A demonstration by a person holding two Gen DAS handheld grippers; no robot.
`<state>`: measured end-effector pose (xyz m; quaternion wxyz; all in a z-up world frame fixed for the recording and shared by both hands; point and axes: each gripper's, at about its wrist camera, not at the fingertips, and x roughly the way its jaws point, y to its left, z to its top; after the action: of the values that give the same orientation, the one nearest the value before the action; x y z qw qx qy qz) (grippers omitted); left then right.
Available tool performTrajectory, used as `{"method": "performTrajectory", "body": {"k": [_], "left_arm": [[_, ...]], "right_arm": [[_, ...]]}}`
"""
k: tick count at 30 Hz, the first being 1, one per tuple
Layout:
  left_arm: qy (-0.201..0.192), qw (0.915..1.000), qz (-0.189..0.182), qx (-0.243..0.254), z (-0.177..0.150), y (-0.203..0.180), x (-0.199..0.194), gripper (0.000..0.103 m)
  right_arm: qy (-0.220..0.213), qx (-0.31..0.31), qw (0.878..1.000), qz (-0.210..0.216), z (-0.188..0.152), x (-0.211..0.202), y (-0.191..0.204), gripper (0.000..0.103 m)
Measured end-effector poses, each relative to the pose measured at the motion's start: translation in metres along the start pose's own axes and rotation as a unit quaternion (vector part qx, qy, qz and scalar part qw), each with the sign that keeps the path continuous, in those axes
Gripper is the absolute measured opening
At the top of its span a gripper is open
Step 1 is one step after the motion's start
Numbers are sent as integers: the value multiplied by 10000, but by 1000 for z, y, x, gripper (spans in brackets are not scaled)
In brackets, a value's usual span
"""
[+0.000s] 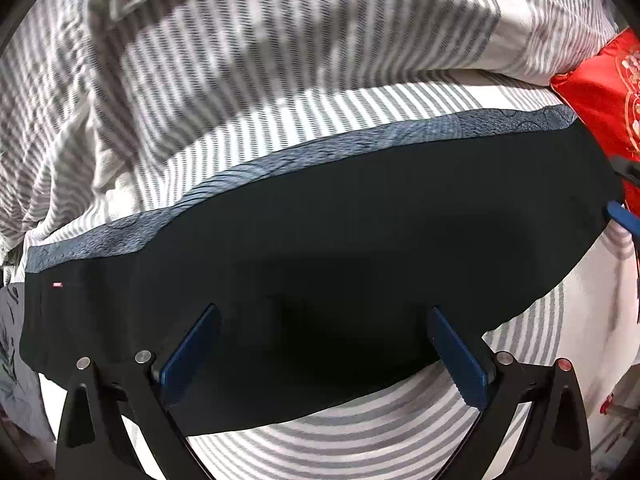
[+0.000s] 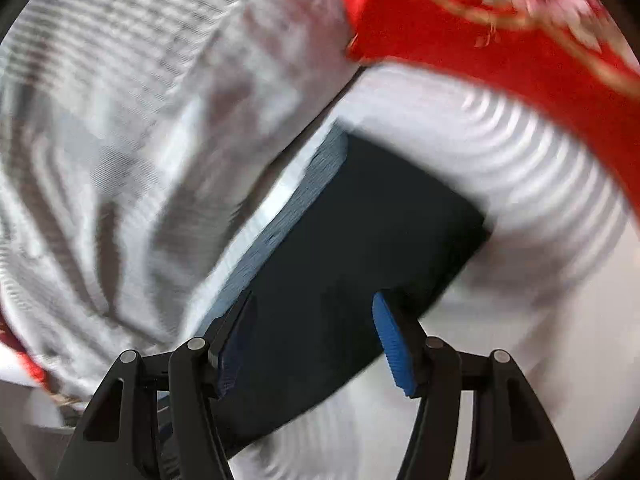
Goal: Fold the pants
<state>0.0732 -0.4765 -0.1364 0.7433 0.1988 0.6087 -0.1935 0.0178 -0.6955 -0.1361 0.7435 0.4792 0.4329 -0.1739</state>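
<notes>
Black pants [image 1: 340,240] lie flat on a grey-and-white striped bed sheet [image 1: 320,452] as a long dark band, with a strip of blue patterned fabric [image 1: 248,168] showing along their far edge. My left gripper [image 1: 324,340] hovers above the near part of the pants, open, nothing between its blue pads. In the blurred right wrist view the pants [image 2: 360,240] run diagonally. My right gripper [image 2: 316,320] is above them, jaws apart and empty. The right gripper's blue tip [image 1: 624,216] peeks in at the right edge of the left wrist view.
A rumpled striped duvet [image 1: 200,60] is heaped behind the pants. A red embroidered pillow [image 1: 604,92] lies at the right end of the pants [image 2: 500,28]. Pale grey cloth [image 1: 16,360] sits at the left edge.
</notes>
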Motion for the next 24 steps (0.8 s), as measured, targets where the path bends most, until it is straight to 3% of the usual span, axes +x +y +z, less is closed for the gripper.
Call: {"method": "performTrajectory", "body": {"k": [1, 4, 7, 15, 24], "left_arm": [[16, 10000, 16, -16, 2, -3, 1, 103], [-24, 9999, 22, -115, 9, -10, 0, 103], [-81, 9996, 46, -249, 17, -15, 1, 103], [-213, 9977, 298, -577, 37, -36, 7, 103], [-443, 9902, 726, -1104, 78, -43, 26, 103]], "right_arm": [[148, 112, 9997, -153, 5, 10, -12, 64], [137, 663, 9963, 530, 7, 3, -38, 63], [207, 727, 9929, 923, 0, -11, -55, 63], [17, 1192, 9858, 1181, 2, -17, -102, 63], [114, 982, 9837, 1502, 13, -5, -105, 63]]}}
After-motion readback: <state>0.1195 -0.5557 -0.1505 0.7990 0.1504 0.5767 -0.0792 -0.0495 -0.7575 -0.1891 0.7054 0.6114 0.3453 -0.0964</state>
